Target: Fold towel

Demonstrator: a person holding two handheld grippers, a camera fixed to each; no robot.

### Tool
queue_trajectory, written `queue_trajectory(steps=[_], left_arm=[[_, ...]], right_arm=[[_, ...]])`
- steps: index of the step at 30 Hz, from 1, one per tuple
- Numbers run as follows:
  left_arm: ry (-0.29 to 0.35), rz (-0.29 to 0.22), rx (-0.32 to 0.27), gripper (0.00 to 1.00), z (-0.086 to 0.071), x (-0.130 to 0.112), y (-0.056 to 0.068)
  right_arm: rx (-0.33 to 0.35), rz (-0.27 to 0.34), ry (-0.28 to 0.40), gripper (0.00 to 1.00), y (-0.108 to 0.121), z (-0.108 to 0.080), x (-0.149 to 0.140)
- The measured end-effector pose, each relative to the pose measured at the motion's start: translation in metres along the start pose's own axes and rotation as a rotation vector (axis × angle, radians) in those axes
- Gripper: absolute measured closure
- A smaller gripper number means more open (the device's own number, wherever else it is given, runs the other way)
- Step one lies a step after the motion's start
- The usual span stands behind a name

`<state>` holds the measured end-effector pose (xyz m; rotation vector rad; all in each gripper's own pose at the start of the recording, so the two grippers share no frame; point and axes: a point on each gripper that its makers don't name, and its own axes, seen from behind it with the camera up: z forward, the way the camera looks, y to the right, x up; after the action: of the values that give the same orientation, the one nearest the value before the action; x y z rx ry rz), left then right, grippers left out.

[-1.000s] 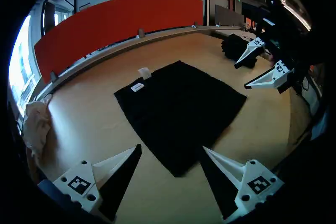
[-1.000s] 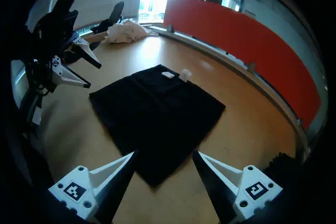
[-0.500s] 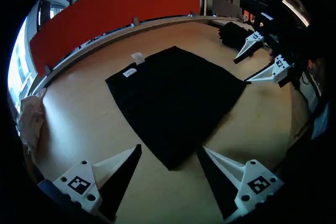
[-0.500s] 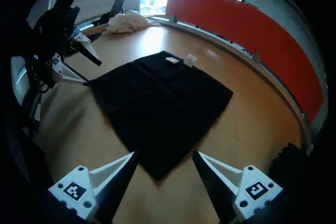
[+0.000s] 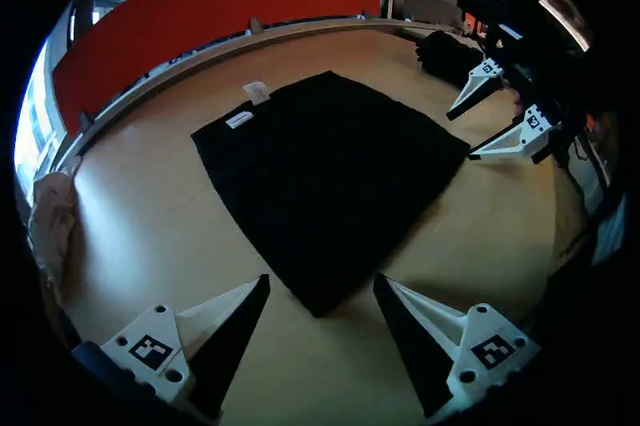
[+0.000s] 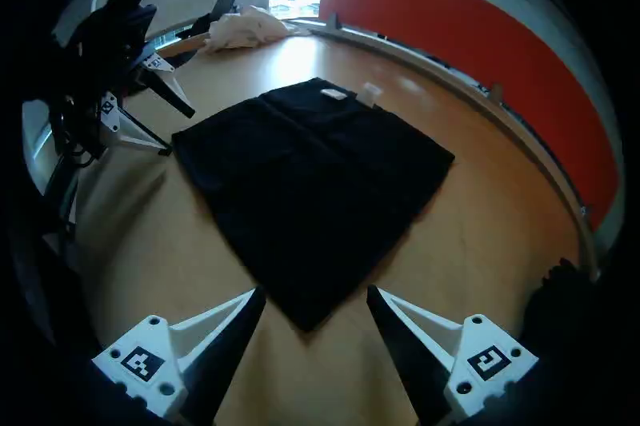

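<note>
A black towel [image 5: 332, 178] lies flat on the wooden table, with white tags at its far edge; the right gripper view shows the same towel [image 6: 312, 186]. My left gripper [image 5: 320, 290] hovers open just above the towel's near corner, nothing between its fingers. My right gripper [image 6: 314, 298] is open too, over the opposite near corner. In the left gripper view the right gripper [image 5: 472, 134] hangs at the towel's right corner. The left gripper [image 6: 176, 130] appears in the right gripper view, at the towel's left corner.
A wooden table [image 5: 160, 210] carries it all, and an orange partition [image 5: 208, 18] runs along its far side. A pale cloth heap [image 6: 240, 26] lies at one end and a dark bundle [image 5: 444, 58] at the other. An office chair [image 6: 216, 6] stands beyond.
Both grippers have moved closer and lower toward the towel's corners; the towel appears larger and nearer the fingertips. Both stay open.
</note>
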<state>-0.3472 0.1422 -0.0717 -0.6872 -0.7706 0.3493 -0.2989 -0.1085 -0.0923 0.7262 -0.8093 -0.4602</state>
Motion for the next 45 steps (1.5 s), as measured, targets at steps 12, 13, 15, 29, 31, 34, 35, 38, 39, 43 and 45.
queue_trajectory(steps=[12,13,15,29,31,34,35,38,39,43,45], left_arm=[[-0.053,-0.013,-0.007,0.04,0.005,-0.008,-0.001],[-0.055,-0.013,-0.007,0.04,0.005,-0.008,-0.001],[-0.059,-0.009,-0.005,0.04,0.004,-0.008,-0.001],[-0.077,-0.017,0.009,0.36,0.004,-0.01,0.004],[-0.079,-0.02,0.011,0.4,0.004,-0.009,0.005],[-0.082,-0.027,0.013,0.43,0.004,-0.009,0.006],[-0.084,-0.03,0.013,0.45,0.004,-0.009,0.006],[-0.091,-0.034,0.014,0.48,0.004,-0.009,0.006],[-0.093,-0.034,0.015,0.55,0.004,-0.009,0.006],[-0.102,-0.043,0.027,0.81,0.004,-0.009,0.004],[-0.102,-0.052,0.037,0.85,0.004,-0.009,0.003]], right_arm=[[0.024,0.014,-0.021,0.09,-0.002,0.006,-0.009],[0.028,0.015,-0.021,0.1,-0.003,0.006,-0.009],[0.036,0.018,-0.021,0.15,-0.004,0.006,-0.01],[0.075,0.038,-0.038,0.46,-0.012,0.006,-0.012],[0.078,0.034,-0.039,0.5,-0.013,0.006,-0.011],[0.08,0.031,-0.04,0.58,-0.014,0.005,-0.011],[0.081,0.031,-0.039,0.61,-0.015,0.005,-0.011],[0.077,0.034,-0.04,0.71,-0.015,0.005,-0.012],[0.076,0.035,-0.04,0.74,-0.015,0.005,-0.012],[0.072,0.038,-0.039,0.8,-0.015,0.004,-0.012],[0.071,0.038,-0.038,0.81,-0.015,0.003,-0.012]])
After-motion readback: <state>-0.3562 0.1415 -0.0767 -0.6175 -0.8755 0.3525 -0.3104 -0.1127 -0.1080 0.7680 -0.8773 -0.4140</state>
